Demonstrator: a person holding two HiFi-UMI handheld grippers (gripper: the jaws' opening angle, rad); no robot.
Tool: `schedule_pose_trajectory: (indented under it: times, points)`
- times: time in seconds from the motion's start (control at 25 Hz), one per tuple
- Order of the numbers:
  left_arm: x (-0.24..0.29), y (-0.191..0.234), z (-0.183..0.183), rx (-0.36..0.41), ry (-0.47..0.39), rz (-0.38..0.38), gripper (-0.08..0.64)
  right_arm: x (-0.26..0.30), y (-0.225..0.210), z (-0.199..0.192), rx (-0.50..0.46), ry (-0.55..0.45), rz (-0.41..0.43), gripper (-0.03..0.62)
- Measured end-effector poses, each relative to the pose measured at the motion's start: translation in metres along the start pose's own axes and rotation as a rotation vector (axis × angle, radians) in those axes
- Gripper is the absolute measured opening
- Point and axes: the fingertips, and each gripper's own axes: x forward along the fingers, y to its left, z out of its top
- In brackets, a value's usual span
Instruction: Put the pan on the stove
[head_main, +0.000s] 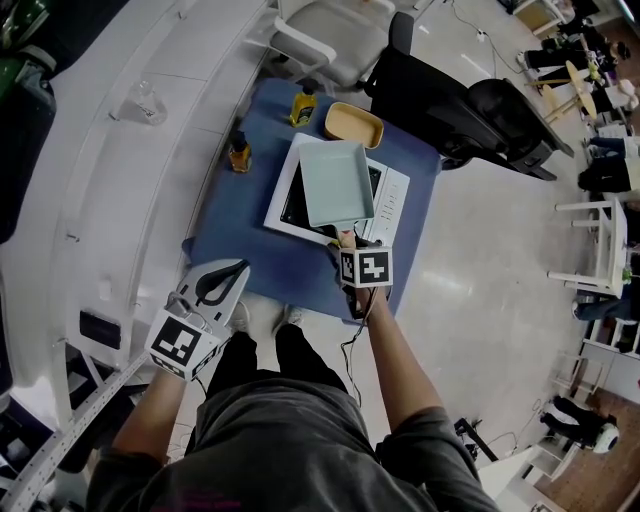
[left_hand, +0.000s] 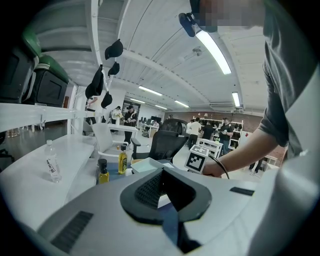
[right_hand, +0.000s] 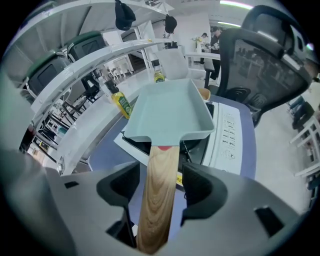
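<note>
A pale green square pan (head_main: 337, 183) with a wooden handle (right_hand: 159, 190) sits on the white stove (head_main: 395, 195) on the blue table (head_main: 225, 235). My right gripper (head_main: 347, 242) is at the pan's near end and stands open. The handle runs between its dark pads (right_hand: 200, 185), and a gap shows on each side in the right gripper view. The pan (right_hand: 167, 107) covers most of the stove's black top (right_hand: 227, 135). My left gripper (head_main: 240, 268) hangs off the table's near left corner, shut and empty. The left gripper view shows the pan (left_hand: 145, 164) beyond its jaws.
A yellow dish (head_main: 354, 124) lies behind the stove. Two oil bottles (head_main: 303, 103) (head_main: 239, 152) stand at the table's back left. A black office chair (head_main: 470, 110) is to the right, a white chair (head_main: 330, 35) behind. A plastic bottle (head_main: 145, 100) lies on the curved white counter at the left.
</note>
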Motion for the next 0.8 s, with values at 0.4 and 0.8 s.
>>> schedule_pose_trajectory:
  times: [0.4, 0.8]
  points:
    - [0.000, -0.012, 0.005, 0.032, 0.006, -0.029, 0.002, -0.035, 0.001, 0.001, 0.006, -0.129, 0.002, 0.249]
    - [-0.010, -0.024, 0.020, 0.090, 0.007, -0.056, 0.002, -0.122, 0.019, 0.018, 0.006, -0.403, 0.034, 0.247]
